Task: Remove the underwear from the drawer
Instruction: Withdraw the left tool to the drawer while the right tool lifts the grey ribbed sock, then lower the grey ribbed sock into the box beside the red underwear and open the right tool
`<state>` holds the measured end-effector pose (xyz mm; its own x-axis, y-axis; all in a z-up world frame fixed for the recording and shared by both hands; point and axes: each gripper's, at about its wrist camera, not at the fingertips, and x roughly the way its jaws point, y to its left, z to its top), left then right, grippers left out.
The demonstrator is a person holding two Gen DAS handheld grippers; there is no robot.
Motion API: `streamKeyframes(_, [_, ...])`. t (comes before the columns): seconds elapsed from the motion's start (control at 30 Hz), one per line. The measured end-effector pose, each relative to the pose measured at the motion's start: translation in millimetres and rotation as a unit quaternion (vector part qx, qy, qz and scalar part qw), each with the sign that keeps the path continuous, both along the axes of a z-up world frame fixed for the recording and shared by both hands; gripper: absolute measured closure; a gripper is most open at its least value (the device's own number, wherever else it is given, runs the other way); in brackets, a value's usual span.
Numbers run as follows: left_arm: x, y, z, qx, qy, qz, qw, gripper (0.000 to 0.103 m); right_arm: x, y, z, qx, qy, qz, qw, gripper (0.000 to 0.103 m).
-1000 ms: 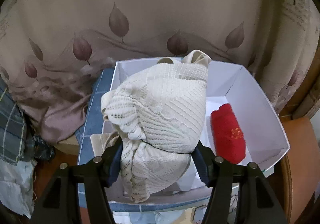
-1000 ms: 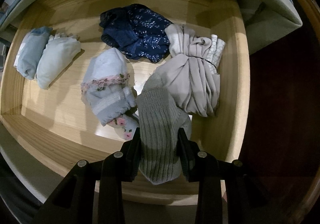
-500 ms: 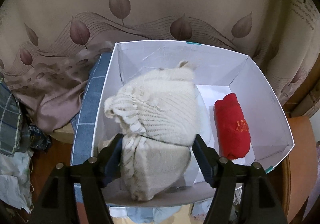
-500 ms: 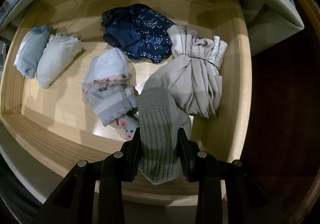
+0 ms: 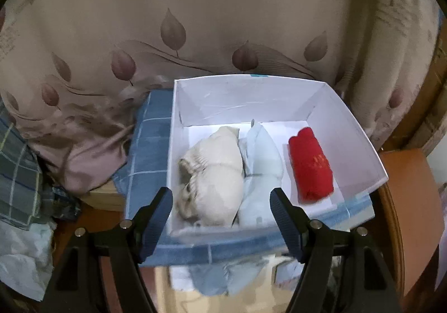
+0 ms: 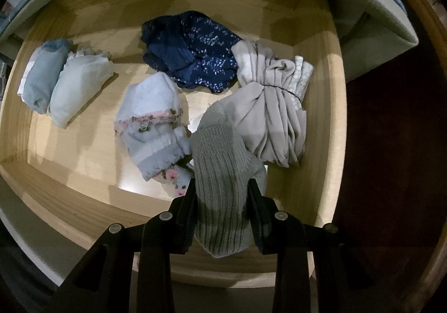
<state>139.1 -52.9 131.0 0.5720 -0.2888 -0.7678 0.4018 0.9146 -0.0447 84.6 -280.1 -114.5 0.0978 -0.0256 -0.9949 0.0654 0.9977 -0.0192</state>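
In the left wrist view my left gripper (image 5: 220,206) is open and empty just above the near edge of a white box (image 5: 357,131). In the box lie a cream lace piece (image 5: 215,173), a pale blue piece (image 5: 262,170) and a red roll (image 5: 310,165). In the right wrist view my right gripper (image 6: 222,198) is shut on a grey ribbed garment (image 6: 220,181) above the open wooden drawer (image 6: 327,128). In the drawer lie a navy floral piece (image 6: 192,53), a beige bundle (image 6: 273,109), a blue piece with pink trim (image 6: 151,120) and two pale blue rolls (image 6: 61,78).
The white box stands on a blue checked cloth (image 5: 151,145). A leaf-patterned curtain (image 5: 195,19) hangs behind it. Plaid cloth (image 5: 16,170) lies at the left and a brown chair seat (image 5: 410,201) at the right. A grey-green frame (image 6: 385,14) surrounds the drawer.
My left gripper has opened and let the cream lace piece drop into the white box, then drawn back. My right gripper holds still with the grey garment.
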Motion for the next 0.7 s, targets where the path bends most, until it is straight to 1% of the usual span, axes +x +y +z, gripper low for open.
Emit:
streamKeyframes(0.07, [-14, 11, 5, 0.008, -0.008, 0.004, 0.9999, 0.029, 0, -1, 3, 0.001, -0.006, -0.004, 1.0, 0.073])
streamKeyframes(0.13, [-33, 25, 7, 0.005, -0.013, 0.003, 0.9999, 0.029, -1, -2, 9, 0.006, -0.016, -0.006, 1.0, 0.073])
streamKeyframes(0.27, [-63, 46, -5, 0.015, -0.023, 0.019, 0.9994, 0.029, -7, -10, 25, 0.028, -0.06, -0.024, 0.998, 0.073])
streamKeyframes(0.37, [-86, 60, -28, 0.025, -0.035, 0.043, 0.9982, 0.029, -11, -16, 35, 0.038, -0.087, -0.036, 0.995, 0.073])
streamKeyframes(0.43, [-97, 67, -47, 0.024, -0.033, 0.058, 0.9975, 0.029, -13, -18, 43, 0.037, -0.105, -0.037, 0.993, 0.073])
streamKeyframes(0.53, [-109, 74, -82, 0.022, -0.015, 0.079, 0.9965, 0.029, -16, -20, 57, 0.03, -0.135, -0.038, 0.99, 0.073])
streamKeyframes(0.7, [-117, 76, -122, 0.027, 0.013, 0.098, 0.9948, 0.029, -20, -27, 89, 0.046, -0.181, -0.056, 0.981, 0.073])
